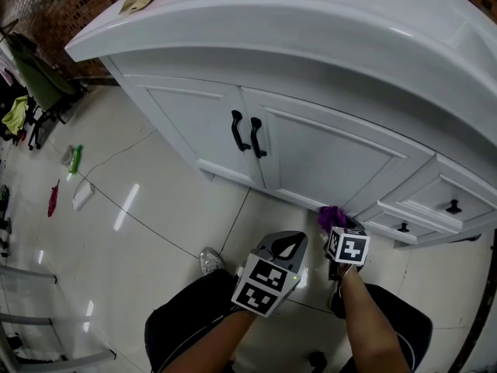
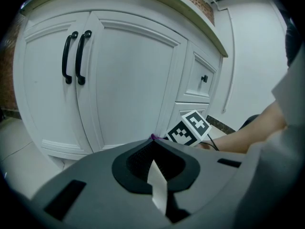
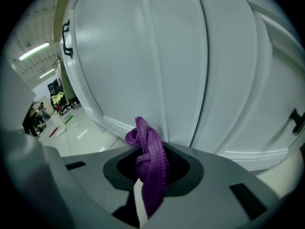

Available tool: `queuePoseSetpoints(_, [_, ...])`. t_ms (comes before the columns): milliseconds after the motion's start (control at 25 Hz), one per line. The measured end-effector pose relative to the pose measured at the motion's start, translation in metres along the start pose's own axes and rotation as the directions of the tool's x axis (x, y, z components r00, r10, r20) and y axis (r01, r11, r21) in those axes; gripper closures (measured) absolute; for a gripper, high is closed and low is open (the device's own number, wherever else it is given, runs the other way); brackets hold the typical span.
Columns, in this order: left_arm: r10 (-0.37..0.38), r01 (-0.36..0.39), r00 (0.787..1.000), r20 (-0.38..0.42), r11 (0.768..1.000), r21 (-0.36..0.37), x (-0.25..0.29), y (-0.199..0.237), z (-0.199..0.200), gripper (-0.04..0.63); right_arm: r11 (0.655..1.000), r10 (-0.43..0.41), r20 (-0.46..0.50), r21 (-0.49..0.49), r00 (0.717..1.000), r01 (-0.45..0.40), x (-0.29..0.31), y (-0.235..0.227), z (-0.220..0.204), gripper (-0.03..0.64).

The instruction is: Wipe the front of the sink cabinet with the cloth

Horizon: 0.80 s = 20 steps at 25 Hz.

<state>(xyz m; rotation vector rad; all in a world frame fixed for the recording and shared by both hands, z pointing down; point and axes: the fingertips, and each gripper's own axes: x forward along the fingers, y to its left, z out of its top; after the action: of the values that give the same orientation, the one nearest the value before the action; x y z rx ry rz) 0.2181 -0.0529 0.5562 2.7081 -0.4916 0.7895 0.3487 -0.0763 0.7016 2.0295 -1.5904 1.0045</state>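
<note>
Jaws of the right gripper are clamping a purple cloth, with a bunched fold of it sticking out past the tips. In the head view, the cloth is sitting low at the front of the white sink cabinet, at the bottom corner of the right door and just beside the lower drawer. Whether the cloth is touching the painted surface cannot be told from either view.

The left gripper is hanging just beside the right one, a little back from the cabinet and above the tiled floor. Its jaws are pressed together with nothing between them, and they are pointing toward the lower part of the same door.

Two black handles are standing side by side where the two doors meet. Each drawer is carrying a black knob. Both of the person's forearms are reaching down to the grippers.
</note>
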Motion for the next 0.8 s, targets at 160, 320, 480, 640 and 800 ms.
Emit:
queuePoseSetpoints(160, [0.006,-0.006,1.000,0.012,1.000,-0.004,-0.010,-0.005,0.005,0.591,0.999,-0.002,0.071,0.032,0.997,0.000,-0.022,0.002,0.024,0.520])
queuePoseSetpoints(320, [0.005,-0.005,1.000,0.030,1.000,-0.002,-0.017,-0.014,0.015,0.591,0.999,0.009,0.131,0.031,0.991,-0.013,-0.051,0.008,0.050,0.520])
queuePoseSetpoints(480, [0.006,-0.006,0.999,0.040,1.000,0.001,-0.025,-0.023,0.024,0.591,1.000,0.014,0.192,0.022,0.981,-0.019,-0.085,0.014,0.079,0.520])
queuePoseSetpoints(640, [0.013,-0.013,0.998,0.056,1.000,0.006,-0.033,-0.029,0.031,0.591,1.000,0.016,0.269,0.008,0.963,-0.019,-0.120,0.020,0.116,0.520])
queuePoseSetpoints(800, [0.012,-0.014,0.997,0.077,1.000,0.014,-0.046,-0.035,0.038,0.591,0.998,0.006,0.352,-0.059,0.936,0.016,-0.159,0.029,0.156,0.520])
